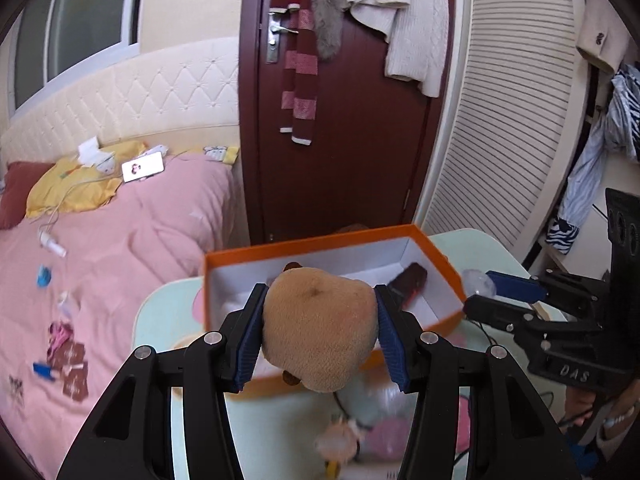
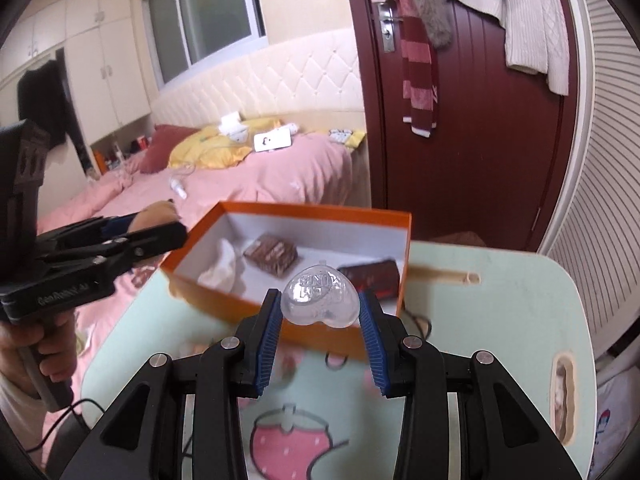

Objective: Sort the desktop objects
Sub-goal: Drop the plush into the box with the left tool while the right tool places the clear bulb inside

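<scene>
My left gripper (image 1: 320,334) is shut on a tan plush toy (image 1: 320,332) and holds it above the near edge of an orange box (image 1: 304,246) with a white inside. My right gripper (image 2: 318,336) is shut on a clear heart-shaped plastic case (image 2: 318,300), held just in front of the same orange box (image 2: 320,214). Inside the box lie a brown wallet (image 2: 272,258), a dark red case (image 2: 374,276) and a white crumpled cloth (image 2: 220,268). The left gripper also shows in the right wrist view (image 2: 160,232), and the right gripper shows in the left wrist view (image 1: 504,304).
The box stands on a pale green table (image 2: 500,320) with a pink strawberry print (image 2: 292,436). A black cable (image 2: 416,322) and small pink items (image 1: 384,436) lie on it. A pink bed (image 1: 120,240) with scattered items is to the left. A dark red door (image 1: 352,140) stands behind.
</scene>
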A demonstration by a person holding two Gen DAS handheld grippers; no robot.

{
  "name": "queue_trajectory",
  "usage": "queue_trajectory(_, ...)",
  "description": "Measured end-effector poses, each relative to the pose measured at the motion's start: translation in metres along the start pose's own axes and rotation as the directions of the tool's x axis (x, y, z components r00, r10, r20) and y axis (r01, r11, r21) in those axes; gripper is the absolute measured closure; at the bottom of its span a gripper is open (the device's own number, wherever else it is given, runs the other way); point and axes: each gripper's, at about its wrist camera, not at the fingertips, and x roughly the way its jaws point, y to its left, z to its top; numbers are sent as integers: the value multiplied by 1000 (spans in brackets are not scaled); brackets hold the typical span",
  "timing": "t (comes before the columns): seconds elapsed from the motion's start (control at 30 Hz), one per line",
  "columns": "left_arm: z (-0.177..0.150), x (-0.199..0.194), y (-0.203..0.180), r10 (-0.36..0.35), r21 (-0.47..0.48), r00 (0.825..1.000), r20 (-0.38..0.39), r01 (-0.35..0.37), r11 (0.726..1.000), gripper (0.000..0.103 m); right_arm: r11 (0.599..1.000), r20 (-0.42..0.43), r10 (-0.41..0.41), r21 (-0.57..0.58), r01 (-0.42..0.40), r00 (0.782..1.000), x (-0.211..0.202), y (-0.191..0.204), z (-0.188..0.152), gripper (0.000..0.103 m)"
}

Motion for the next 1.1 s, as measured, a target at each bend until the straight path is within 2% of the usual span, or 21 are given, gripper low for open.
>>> queue_trajectory(0.23, 3, 35, 5, -27, -27, 998, -59, 26, 999, 50, 999, -27, 39, 23, -38, 999, 30, -8, 8, 65)
queue_trajectory(0.47, 0, 49, 5, -49, -49, 995, -86, 45, 998, 50, 996, -48, 73, 50, -71, 996, 47, -13, 11, 65)
queue_trajectory(0.57, -1, 51, 5, -51, -57, 995, -88, 46, 997, 43, 993, -37, 96, 71, -93, 995, 49, -16, 11, 63)
queue_trajectory(0.63, -2, 50, 6, -48, -66, 996, -81, 43, 997, 30, 992, -27, 103, 82, -100, 994, 48, -17, 10, 56)
queue_trajectory(0.67, -2, 49, 7, -44, -71, 996, -76, 39, 997, 29, 991, -22, 102, 86, -99, 995, 47, -18, 10, 53)
queue_trajectory(1.1, -15, 22, 22, -21, -132, 997, -69, 12, 991, 28, 995, -31, 66, 76, -63, 997, 31, -16, 0, 53)
